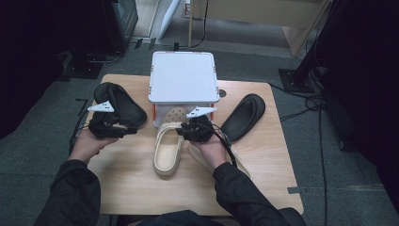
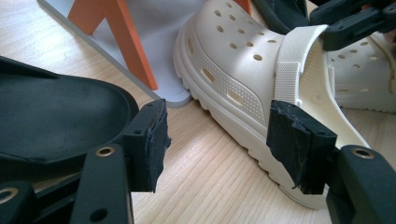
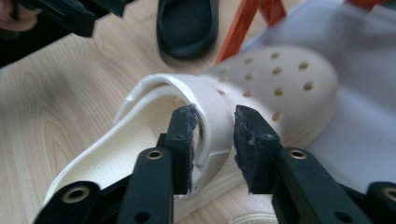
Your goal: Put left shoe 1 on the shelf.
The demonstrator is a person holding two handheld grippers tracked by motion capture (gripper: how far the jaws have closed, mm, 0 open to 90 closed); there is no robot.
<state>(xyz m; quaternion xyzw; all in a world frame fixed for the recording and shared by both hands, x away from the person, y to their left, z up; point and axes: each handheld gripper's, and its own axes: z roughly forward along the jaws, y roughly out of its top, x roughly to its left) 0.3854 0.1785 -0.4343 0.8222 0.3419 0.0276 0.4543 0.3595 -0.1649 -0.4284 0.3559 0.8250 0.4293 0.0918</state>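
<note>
A cream clog (image 1: 167, 150) lies mid-table with its toe tucked under a white box (image 1: 183, 75). My right gripper (image 3: 212, 140) is shut on its heel strap (image 3: 215, 107), one pad on each side of the band. From the left gripper view the same clog (image 2: 224, 60) has its strap raised, with the right gripper (image 2: 336, 28) at it. My left gripper (image 2: 217, 144) stands open low over the wood, nothing between its pads, beside a black slide (image 2: 56, 116). From above, the left gripper (image 1: 127, 132) sits at that slide's (image 1: 120, 101) near end.
A second cream clog (image 1: 242, 165) lies partly under the right hand. Another black slide (image 1: 244, 115) rests at the right of the box. The box stands on orange legs (image 2: 121, 42) at the table's far edge. Bare wood lies toward the near edge.
</note>
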